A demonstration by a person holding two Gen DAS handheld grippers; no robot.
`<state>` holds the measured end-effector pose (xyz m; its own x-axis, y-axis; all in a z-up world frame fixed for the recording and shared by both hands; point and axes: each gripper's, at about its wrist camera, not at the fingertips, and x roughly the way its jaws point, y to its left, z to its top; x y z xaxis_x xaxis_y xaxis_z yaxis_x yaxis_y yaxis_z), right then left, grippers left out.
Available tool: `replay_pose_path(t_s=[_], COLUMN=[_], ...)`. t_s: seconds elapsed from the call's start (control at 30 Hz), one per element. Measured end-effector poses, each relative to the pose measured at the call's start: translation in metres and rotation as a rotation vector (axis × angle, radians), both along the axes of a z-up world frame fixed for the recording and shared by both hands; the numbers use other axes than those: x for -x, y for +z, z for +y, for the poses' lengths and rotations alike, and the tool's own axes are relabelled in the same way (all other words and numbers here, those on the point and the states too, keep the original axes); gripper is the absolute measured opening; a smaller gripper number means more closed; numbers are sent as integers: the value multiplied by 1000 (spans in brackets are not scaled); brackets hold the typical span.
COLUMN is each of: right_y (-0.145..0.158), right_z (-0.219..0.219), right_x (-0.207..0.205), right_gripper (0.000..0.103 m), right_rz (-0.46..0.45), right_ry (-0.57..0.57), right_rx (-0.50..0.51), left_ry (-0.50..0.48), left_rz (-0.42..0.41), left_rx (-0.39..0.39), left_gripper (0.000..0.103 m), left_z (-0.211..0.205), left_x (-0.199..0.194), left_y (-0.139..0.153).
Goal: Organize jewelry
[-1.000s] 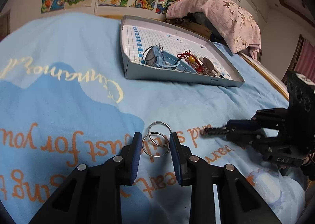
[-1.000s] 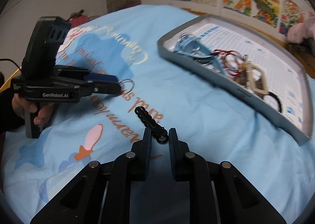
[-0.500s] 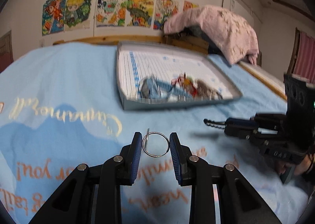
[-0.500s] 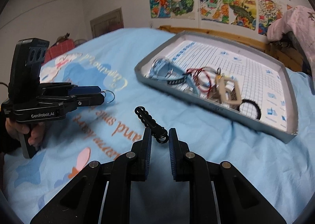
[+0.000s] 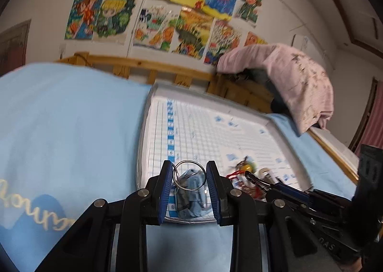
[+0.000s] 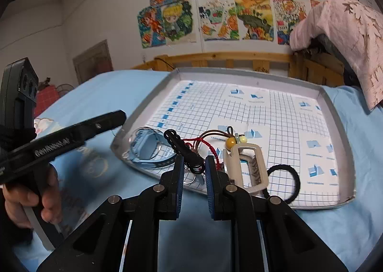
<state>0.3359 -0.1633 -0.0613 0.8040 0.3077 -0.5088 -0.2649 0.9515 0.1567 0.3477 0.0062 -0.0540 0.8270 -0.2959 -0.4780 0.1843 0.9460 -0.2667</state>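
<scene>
My left gripper (image 5: pixel 189 174) is shut on linked silver rings (image 5: pixel 189 175) and holds them above the near left corner of the grey tray (image 5: pixel 153 95). My right gripper (image 6: pixel 194 164) is shut on a black chain bracelet (image 6: pixel 184 150), held over the tray's near edge (image 6: pixel 335 109). The right gripper also shows in the left wrist view (image 5: pixel 258 182). In the tray lie a blue watch (image 6: pixel 146 147), a red cord (image 6: pixel 205 142), a brown cord with yellow beads (image 6: pixel 231 142), a beige hair clip (image 6: pixel 246 166) and a black hair tie (image 6: pixel 284 183).
The tray sits on a light blue bedsheet (image 5: pixel 71 128) with lettering. A wooden bed rail (image 6: pixel 227 59) runs behind it. A pink cloth (image 6: pixel 347 40) is draped at the back right. Drawings cover the wall.
Both grippers lifted their items off the sheet and moved forward to the tray. The rings and the black chain now hang over the tray's near edge.
</scene>
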Motion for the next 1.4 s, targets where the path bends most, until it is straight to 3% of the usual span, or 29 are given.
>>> replay_pose_path(t_s=[0.13,0.17,0.23,0.3,0.33,0.43,0.57,0.67,0.87,1.03,1.13,1.4], right_y=[-8,-9,-8,-7,-6,-2,6,11,15,15,15,15], right_z=[6,6,6,3,1,-7,-20,-29,-43,-47,-46,-45], right_x=[-9,-10,-10,-6,-3,13,54,79,111,120,121,123], right_gripper=[16,21,35,39,39,42,66,75,85,86,96,96], right_rz=[32,35,34,17,9,-36,-148,-209,-282,-301,-305,-308], right_ry=[-15,-17,-34,-49,-56,-103,-160,-189,-232,-230,-223,-217], right_rx=[14,16,11,-7,-13,-57,-90,-96,-105,-101,-95,-93], left_ry=[18,18,24,20,41,60,105,119,145,144,146,150], left_rz=[25,32,46,39,26,-16,-83,-158,-220,-232,-234,-218], left_rx=[-7,-9,-6,11,13,29,-1,-32,-87,-94,-93,-80], left_gripper=[28,30,39,64,71,80,103,103,103,103,103,103], left_z=[1,1,3,5,8,13,19,21,18,17,17,24], left_x=[3,4,8,14,21,43,84,114,139,141,142,142], left_y=[-8,-9,-11,-9,-7,1,10,18,28,32,33,34])
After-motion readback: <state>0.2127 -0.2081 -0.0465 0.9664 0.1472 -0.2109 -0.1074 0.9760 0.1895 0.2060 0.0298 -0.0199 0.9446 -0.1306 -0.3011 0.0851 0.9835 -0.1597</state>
